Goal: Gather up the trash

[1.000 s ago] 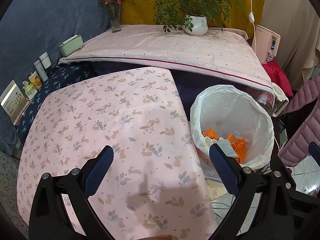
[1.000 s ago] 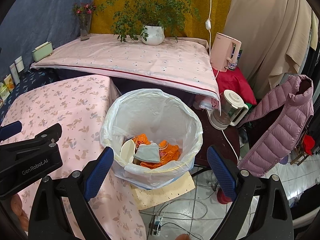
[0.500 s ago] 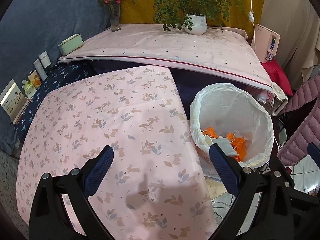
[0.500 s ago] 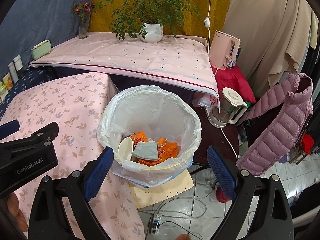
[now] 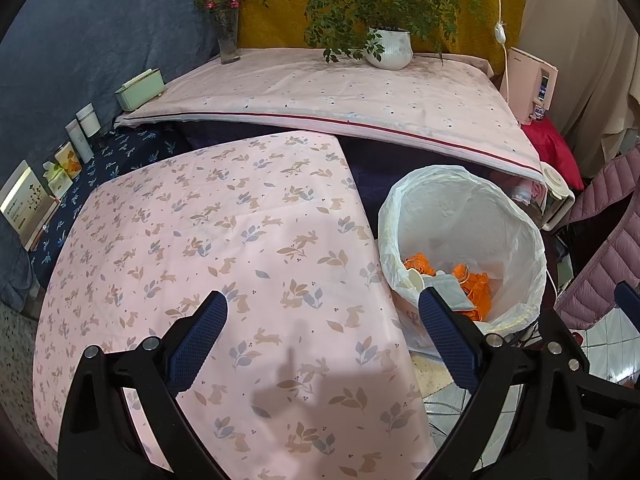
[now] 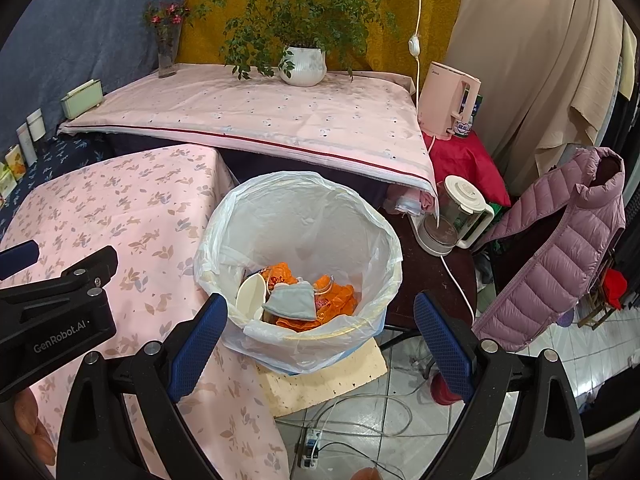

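A bin lined with a white plastic bag (image 6: 304,216) stands on the floor beside the pink rabbit-print table (image 5: 224,240). Inside lie orange wrappers (image 6: 340,304), a grey face mask (image 6: 290,300) and a cream cup (image 6: 250,298). The bin also shows in the left wrist view (image 5: 460,216). My right gripper (image 6: 320,320) is open and empty, hovering above the bin's near rim. My left gripper (image 5: 322,320) is open and empty above the table's right edge, and its body shows in the right wrist view (image 6: 56,308).
A higher pink-covered table (image 6: 260,116) holds a potted plant (image 6: 302,64), a flower vase (image 6: 166,52) and a green box (image 6: 82,98). A pink appliance (image 6: 448,104), a kettle (image 6: 456,216), a purple jacket (image 6: 560,248) and floor cables (image 6: 360,412) lie to the right.
Both grippers have drifted slightly, so the bin sits a little lower and closer in both views. Both stay open and empty.
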Available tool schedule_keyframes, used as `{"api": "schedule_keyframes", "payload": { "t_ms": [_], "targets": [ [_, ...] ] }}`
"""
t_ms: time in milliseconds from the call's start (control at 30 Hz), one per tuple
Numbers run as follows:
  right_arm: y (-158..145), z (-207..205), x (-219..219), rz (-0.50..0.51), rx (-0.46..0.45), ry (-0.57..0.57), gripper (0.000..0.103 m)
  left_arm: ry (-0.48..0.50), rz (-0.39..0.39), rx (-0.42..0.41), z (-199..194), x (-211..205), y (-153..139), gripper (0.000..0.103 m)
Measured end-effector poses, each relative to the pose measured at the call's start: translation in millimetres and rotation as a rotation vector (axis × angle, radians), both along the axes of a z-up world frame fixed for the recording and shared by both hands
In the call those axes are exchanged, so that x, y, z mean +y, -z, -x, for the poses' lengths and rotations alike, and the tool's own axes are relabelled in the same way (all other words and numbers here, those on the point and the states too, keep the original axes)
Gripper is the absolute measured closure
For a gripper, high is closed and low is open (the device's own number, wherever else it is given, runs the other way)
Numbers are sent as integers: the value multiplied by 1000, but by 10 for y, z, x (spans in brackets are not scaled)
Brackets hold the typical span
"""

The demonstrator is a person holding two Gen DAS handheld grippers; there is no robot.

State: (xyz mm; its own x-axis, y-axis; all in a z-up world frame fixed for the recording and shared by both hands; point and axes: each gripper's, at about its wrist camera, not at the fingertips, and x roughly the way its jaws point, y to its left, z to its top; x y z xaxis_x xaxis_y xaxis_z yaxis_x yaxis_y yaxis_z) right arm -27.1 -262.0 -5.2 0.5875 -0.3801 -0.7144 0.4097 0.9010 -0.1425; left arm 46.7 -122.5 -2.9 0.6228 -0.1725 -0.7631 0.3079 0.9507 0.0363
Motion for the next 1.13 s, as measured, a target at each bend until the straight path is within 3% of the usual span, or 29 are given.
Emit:
{"api": "schedule_keyframes", "payload": {
  "t_ms": [1133],
  "targets": [
    [48, 45, -18, -6, 3, 15, 13, 32, -4, 33, 6, 39, 71, 11]
  ]
}}
